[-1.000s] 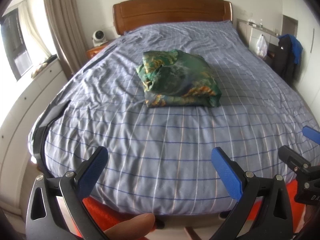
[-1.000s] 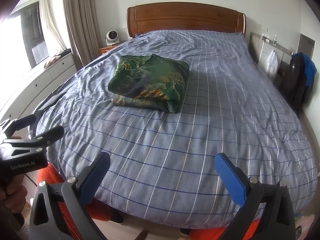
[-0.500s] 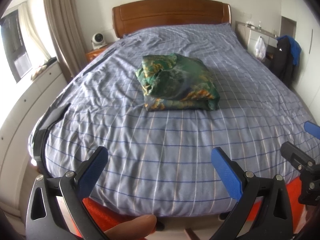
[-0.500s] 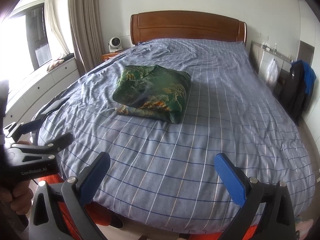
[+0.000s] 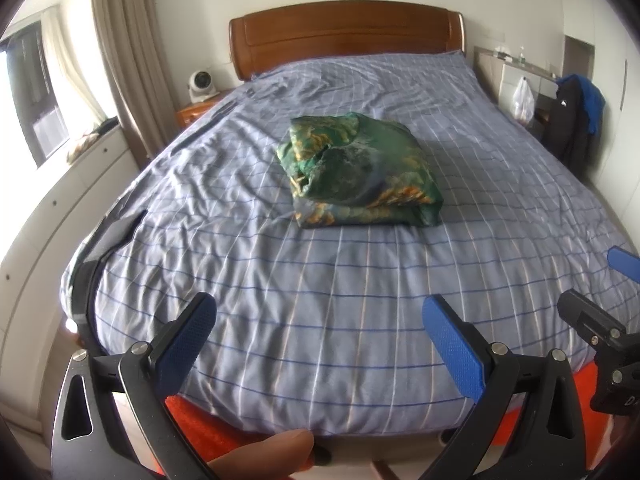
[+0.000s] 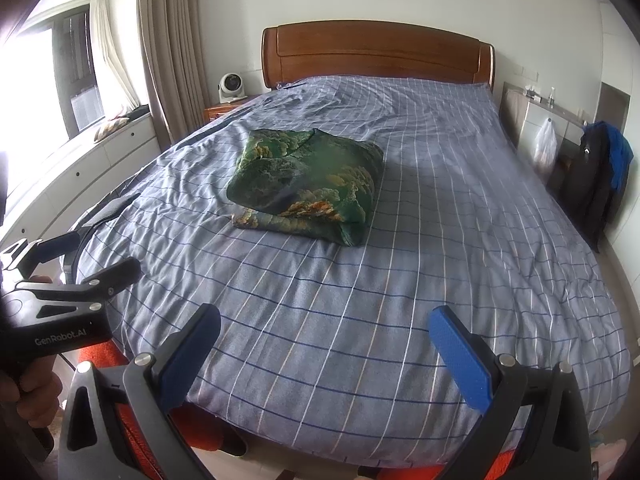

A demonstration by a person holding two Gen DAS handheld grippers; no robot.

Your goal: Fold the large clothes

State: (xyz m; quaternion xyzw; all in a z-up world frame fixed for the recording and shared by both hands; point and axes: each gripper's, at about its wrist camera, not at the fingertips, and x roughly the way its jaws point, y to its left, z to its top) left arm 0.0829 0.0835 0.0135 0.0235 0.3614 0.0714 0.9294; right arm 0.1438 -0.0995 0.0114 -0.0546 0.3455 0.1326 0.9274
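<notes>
Green patterned garment (image 5: 360, 176) lies folded on the bed (image 5: 320, 300); both claws, left (image 5: 320, 340) lettered "GenRobot.AI" and right (image 6: 324, 348), gape apart, empty.

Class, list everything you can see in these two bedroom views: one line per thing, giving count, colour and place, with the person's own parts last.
folded garment: one, green with orange print, middle of bed
bed cover: one, blue-grey checked, over bed
headboard: one, brown wood, far end
fan: one, white, nightstand left of headboard
curtain: one, beige, left by window
plastic bag: one, white, hanging at right
jacket: one, black and blue, right
left tongs: one, black with blue pads, open, foot of bed
right tongs: one, same colours, open
finger: one, bottom edge
</notes>
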